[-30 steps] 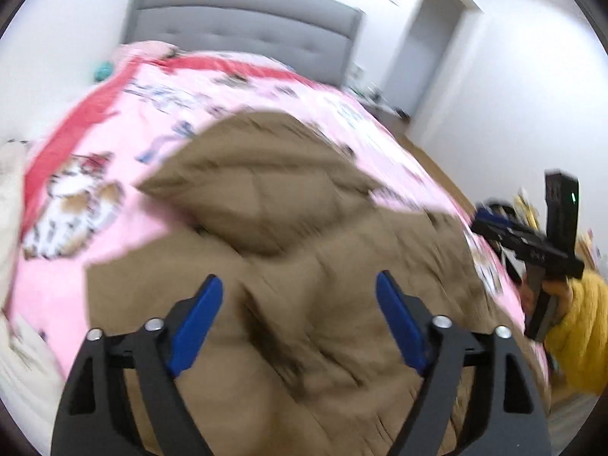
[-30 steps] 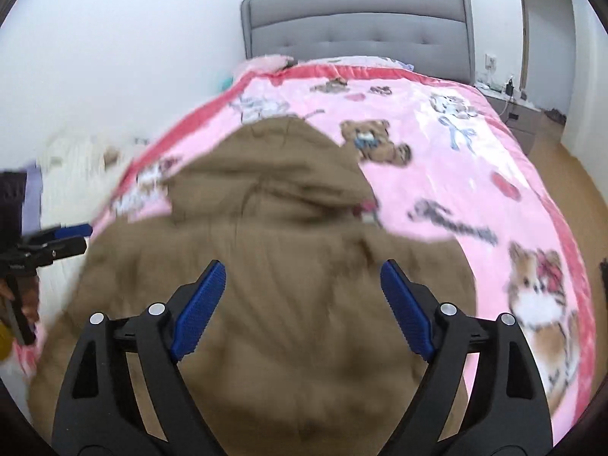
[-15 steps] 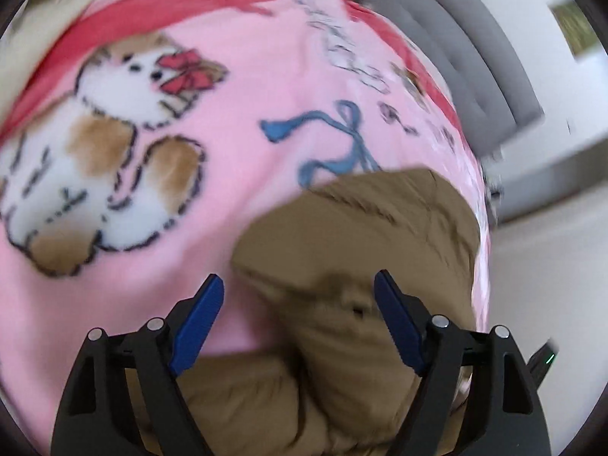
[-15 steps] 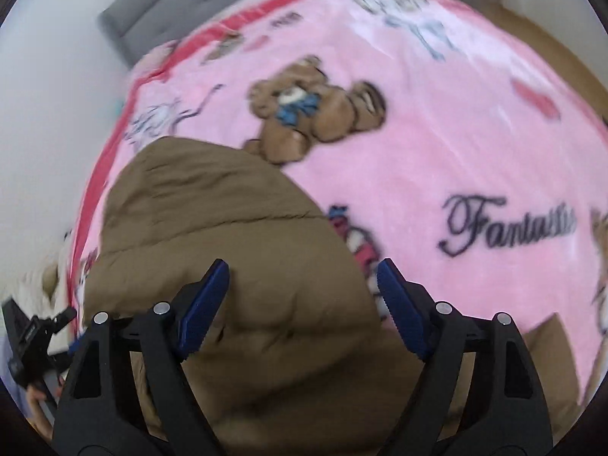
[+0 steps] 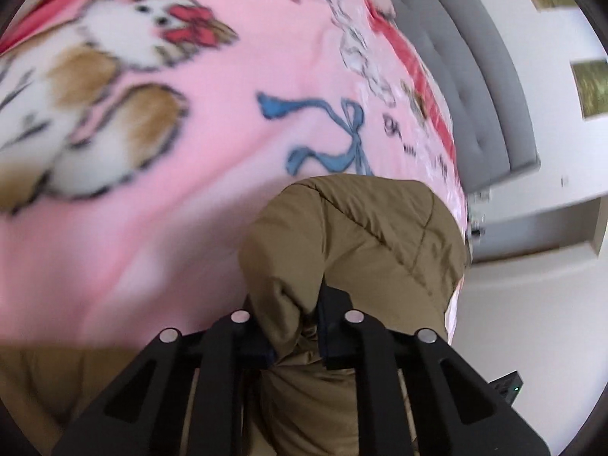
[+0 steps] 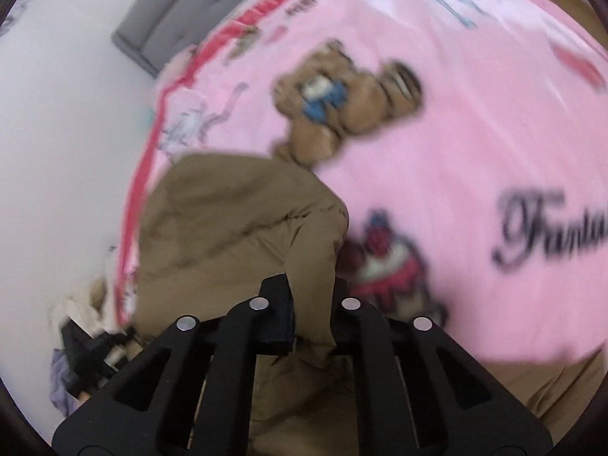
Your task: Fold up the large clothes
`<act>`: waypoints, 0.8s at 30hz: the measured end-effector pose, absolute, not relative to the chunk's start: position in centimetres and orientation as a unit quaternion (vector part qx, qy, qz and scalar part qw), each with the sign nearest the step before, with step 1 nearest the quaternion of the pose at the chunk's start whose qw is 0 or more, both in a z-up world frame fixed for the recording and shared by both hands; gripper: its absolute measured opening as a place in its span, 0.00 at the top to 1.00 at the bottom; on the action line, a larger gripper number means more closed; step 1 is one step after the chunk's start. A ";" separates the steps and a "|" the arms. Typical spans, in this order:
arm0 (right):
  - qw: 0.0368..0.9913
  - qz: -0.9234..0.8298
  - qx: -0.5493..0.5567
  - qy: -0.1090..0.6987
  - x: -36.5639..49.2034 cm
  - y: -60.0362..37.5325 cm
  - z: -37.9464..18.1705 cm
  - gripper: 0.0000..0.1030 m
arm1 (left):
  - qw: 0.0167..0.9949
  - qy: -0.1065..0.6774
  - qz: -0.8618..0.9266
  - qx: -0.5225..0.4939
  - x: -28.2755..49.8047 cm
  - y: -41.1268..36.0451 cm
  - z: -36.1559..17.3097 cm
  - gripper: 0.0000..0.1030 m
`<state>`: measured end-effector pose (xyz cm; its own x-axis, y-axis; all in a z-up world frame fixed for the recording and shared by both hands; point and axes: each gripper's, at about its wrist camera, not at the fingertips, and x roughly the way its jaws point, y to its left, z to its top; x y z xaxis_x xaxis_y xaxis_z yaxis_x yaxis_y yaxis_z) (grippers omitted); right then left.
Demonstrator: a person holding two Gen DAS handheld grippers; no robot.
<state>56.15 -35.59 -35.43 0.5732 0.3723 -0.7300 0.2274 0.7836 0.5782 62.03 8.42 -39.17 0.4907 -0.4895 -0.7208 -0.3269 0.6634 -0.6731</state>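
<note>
A brown padded jacket (image 5: 364, 235) lies on a pink cartoon-print blanket (image 5: 197, 144) on a bed. Its hood end shows in both wrist views. My left gripper (image 5: 294, 326) is shut on a fold of the jacket's hood edge, with cloth bunched between the fingers. In the right wrist view the jacket (image 6: 228, 220) lies at lower left on the blanket (image 6: 475, 144). My right gripper (image 6: 311, 311) is shut on the other side of the hood edge, with brown cloth pinched between its jaws.
A grey padded headboard (image 5: 482, 87) stands against a white wall at the blanket's far end; it also shows in the right wrist view (image 6: 167, 19). Beyond the bed's left edge in the right wrist view is a pile of cloth and dark items (image 6: 87, 334).
Both grippers went from open above the jacket to shut on the hood edge. Both moved forward and down toward the hood over the last second.
</note>
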 end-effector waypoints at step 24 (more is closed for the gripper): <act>0.883 0.062 0.130 0.446 54.6 -37.0 -29.8 0.38 | 0.853 0.475 -0.075 -0.205 63.3 13.0 -33.3 0.21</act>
